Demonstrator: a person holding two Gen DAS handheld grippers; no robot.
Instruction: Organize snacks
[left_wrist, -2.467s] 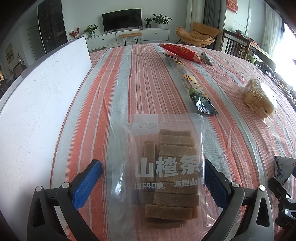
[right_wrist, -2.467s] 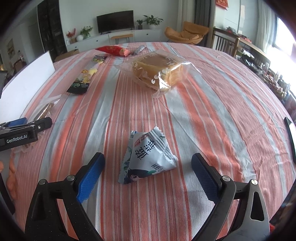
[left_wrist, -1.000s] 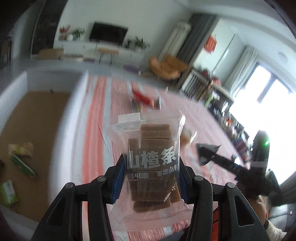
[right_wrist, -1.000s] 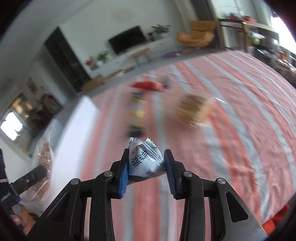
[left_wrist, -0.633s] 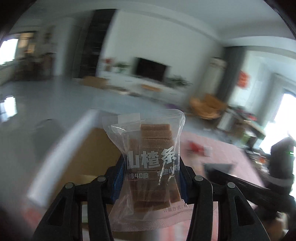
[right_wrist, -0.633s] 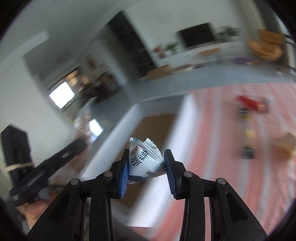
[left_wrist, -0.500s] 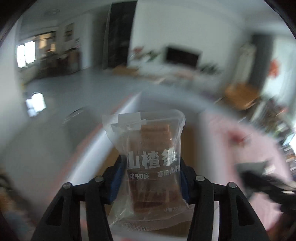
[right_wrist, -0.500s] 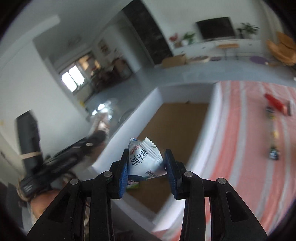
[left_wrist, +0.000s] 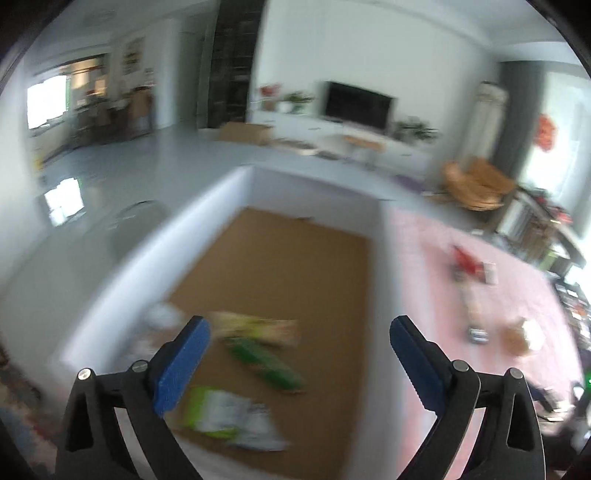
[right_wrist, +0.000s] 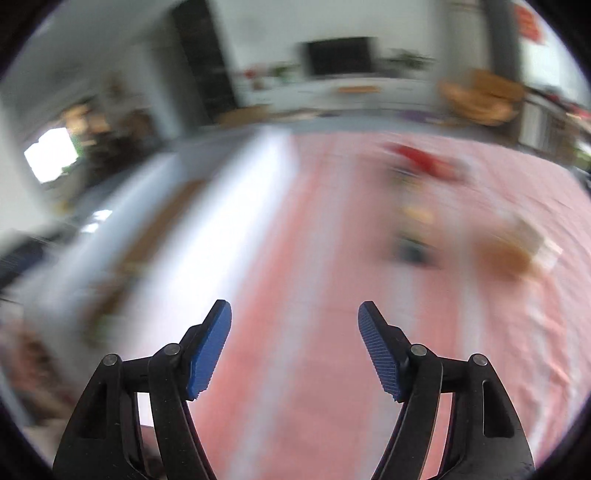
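L gripper (left_wrist: 297, 363) hanging over box (left_wrist: 229, 192), jaws just opening, empty; R gripper (right_wrist: 295, 347) beside box, likewise released.

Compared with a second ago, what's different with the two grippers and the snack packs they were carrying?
Both let go. The left gripper, which clamped the clear hawthorn-strip bag, has just been opening its jaws and is empty above the white box. The right gripper has just been opening too; its small triangular packet is gone and it has swung back over the striped tablecloth. Unchanged: the red packet and bread bag on the table.
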